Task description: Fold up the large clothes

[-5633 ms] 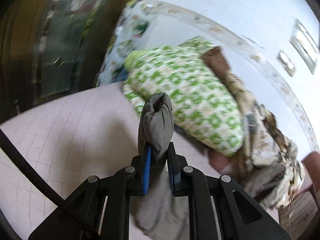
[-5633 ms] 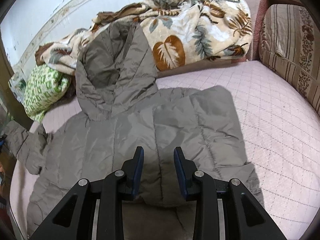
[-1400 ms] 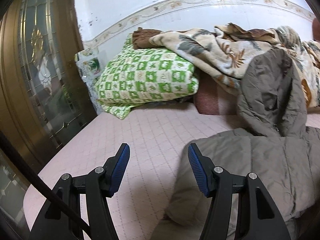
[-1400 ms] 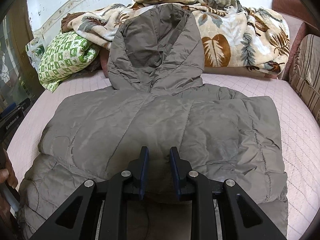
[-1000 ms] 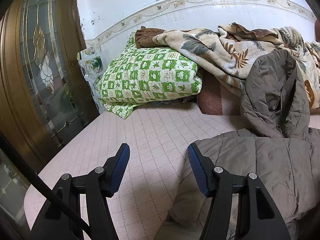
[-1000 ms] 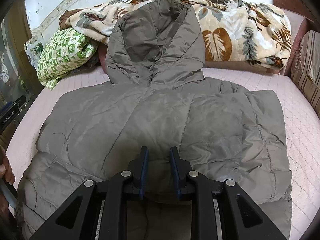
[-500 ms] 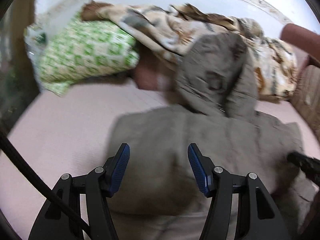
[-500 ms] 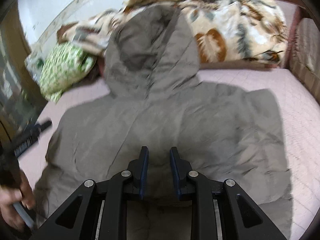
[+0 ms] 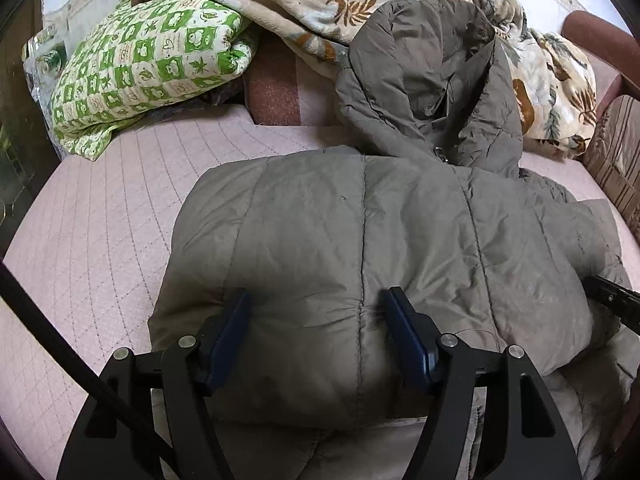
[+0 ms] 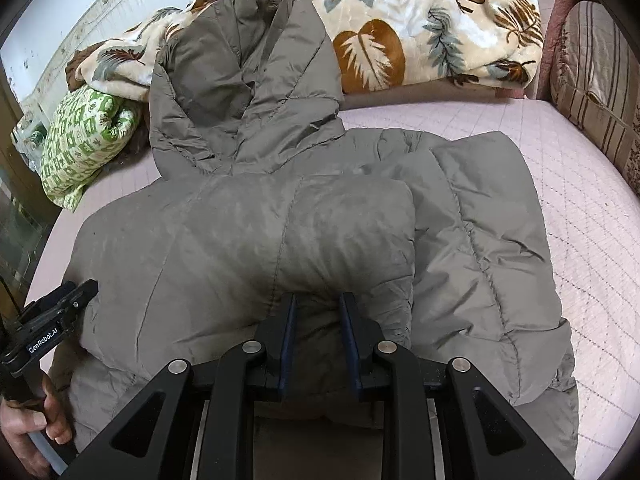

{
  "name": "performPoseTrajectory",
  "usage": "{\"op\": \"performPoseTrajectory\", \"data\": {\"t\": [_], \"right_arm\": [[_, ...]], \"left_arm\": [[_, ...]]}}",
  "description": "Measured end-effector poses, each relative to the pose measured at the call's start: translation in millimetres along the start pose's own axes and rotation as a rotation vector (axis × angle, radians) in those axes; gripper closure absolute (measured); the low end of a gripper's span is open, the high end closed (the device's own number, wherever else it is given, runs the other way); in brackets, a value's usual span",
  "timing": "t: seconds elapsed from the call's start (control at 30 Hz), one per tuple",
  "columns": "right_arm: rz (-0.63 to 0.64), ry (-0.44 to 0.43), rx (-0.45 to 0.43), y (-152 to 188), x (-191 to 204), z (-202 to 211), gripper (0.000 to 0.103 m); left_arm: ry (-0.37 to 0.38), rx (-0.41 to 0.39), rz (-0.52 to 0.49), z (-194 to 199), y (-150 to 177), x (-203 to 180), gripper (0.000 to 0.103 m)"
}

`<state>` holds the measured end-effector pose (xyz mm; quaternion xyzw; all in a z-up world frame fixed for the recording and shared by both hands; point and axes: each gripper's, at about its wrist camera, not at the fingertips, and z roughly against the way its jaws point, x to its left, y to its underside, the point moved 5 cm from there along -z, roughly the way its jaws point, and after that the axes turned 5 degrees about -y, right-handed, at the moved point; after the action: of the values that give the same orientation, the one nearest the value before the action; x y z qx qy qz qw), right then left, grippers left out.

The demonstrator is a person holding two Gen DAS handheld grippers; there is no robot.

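Note:
A grey-brown puffer jacket (image 9: 400, 220) lies spread on the bed, its hood (image 9: 424, 80) propped against the blanket behind. My left gripper (image 9: 318, 294) points down onto the jacket's left part. Its jaws are opening and stand wide to either side of a bulge of fabric without clamping it. In the right wrist view the jacket (image 10: 240, 240) has a puffy folded layer on top. My right gripper (image 10: 320, 298) is shut narrowly on the near edge of that layer, and the fabric puckers at its pads. The left gripper (image 10: 60, 304) and the hand (image 10: 24, 432) holding it show at the left edge.
The bed has a pink quilted cover (image 9: 100, 220). Behind the jacket are a green-and-white patterned pillow (image 9: 148, 60) and a crumpled leaf-print blanket (image 10: 420, 28). A striped cushion (image 10: 600, 80) stands at the right, and a dark glazed door (image 9: 12, 140) at the left.
My left gripper swung from facing the pillow and bare bed down onto the jacket, and its jaws stand wider. The right gripper shifted slightly and stays closed on the jacket.

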<state>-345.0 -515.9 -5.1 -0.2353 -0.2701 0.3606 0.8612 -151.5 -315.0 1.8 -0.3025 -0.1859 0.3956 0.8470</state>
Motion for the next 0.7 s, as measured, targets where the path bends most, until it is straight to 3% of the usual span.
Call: {"op": "performPoseTrajectory", "data": {"t": [0.23, 0.47, 0.7], "right_arm": [[0.02, -0.036, -0.103, -13, 9, 34, 0.079], [-0.005, -0.02, -0.059, -7, 3, 26, 0.079], [-0.043, -0.018, 0.0, 0, -3, 8, 0.079]], "left_arm": [[0.101, -0.105, 0.043, 39, -15, 0, 0.035], [0.141, -0.03, -0.009, 24, -2, -21, 0.035], [0.105, 0.003, -0.046, 9, 7, -26, 0.033]]}}
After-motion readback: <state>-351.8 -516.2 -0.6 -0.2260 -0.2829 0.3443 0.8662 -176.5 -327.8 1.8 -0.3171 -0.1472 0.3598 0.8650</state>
